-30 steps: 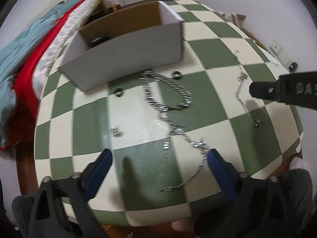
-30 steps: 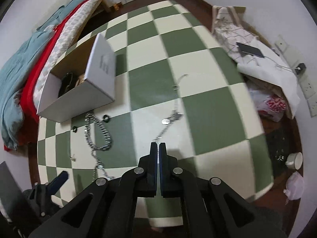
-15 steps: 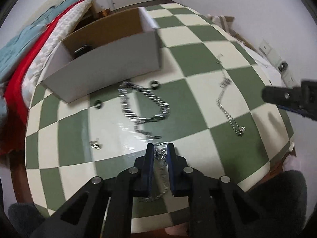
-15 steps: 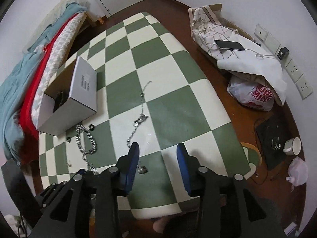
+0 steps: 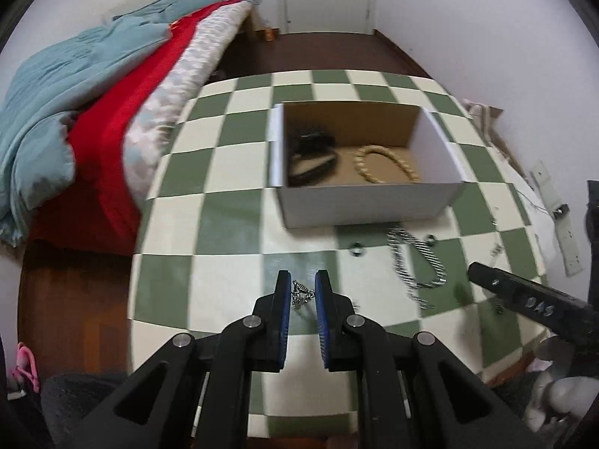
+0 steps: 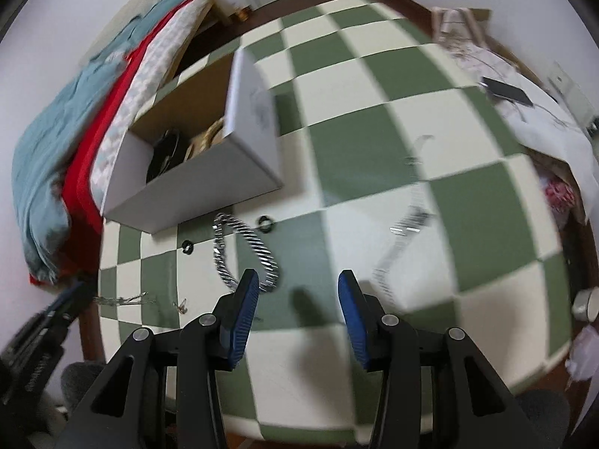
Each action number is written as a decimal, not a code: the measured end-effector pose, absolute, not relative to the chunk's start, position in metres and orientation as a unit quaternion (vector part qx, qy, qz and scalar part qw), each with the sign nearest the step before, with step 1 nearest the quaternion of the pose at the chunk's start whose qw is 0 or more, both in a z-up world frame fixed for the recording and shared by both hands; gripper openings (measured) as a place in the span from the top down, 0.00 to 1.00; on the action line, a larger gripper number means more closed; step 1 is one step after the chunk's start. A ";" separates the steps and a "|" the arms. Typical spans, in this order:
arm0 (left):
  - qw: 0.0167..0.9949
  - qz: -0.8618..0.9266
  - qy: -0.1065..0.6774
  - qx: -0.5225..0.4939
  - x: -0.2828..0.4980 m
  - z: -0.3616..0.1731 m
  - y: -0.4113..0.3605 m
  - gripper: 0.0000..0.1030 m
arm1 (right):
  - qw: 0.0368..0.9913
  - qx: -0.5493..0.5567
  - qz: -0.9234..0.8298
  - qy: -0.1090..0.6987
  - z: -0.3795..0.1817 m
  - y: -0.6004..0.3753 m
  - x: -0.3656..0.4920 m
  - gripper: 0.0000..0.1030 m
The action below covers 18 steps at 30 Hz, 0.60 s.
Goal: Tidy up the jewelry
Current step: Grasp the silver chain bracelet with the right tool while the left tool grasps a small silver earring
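Green-and-cream checkered desk [image 5: 232,224]; left gripper [image 5: 303,292] clamps thin silver chain [image 5: 301,295], right gripper [image 6: 297,292] open. Lift clear over white cardboard box [image 5: 367,198] rim before release

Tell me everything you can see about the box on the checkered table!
The box is an open cardboard carton, white outside and brown inside, with no lid showing. It sits flat on the green-and-cream checkered table, toward the side nearest the bed. Inside lie a dark bracelet-like piece and a beige beaded bracelet. A thick silver chain lies on the table just in front of it. Neither claw touches the box.
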<state>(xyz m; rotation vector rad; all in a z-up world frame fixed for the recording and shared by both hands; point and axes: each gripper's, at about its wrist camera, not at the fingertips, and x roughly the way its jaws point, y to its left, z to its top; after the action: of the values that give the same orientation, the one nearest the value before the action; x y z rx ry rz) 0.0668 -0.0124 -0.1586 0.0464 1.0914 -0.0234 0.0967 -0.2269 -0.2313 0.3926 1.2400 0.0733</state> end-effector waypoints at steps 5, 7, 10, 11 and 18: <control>0.849 0.004 0.528 0.017 0.071 -0.170 0.003 0.90 | 0.813 0.067 0.014 0.578 -0.242 -0.182 0.107 0.57; 0.847 0.004 0.532 0.015 0.070 -0.175 0.004 0.90 | 0.816 0.018 0.004 0.578 -0.244 -0.169 0.106 0.68; 0.844 0.002 0.536 0.011 0.069 -0.179 0.004 0.90 | 0.818 0.000 0.006 0.575 -0.245 -0.166 0.103 0.92; 0.844 0.001 0.537 0.011 0.069 -0.179 0.004 0.90 | 0.817 0.007 0.006 0.577 -0.244 -0.169 0.102 0.92; 0.850 -0.009 0.527 0.005 0.068 -0.168 -0.001 0.90 | 0.828 0.090 0.017 0.553 -0.218 -0.201 0.086 0.92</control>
<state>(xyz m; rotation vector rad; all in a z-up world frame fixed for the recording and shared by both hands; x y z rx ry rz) 0.0677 -0.0014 -0.1678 0.0102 1.1109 -0.0199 0.0859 -0.2014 -0.2179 0.1907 1.1732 0.0353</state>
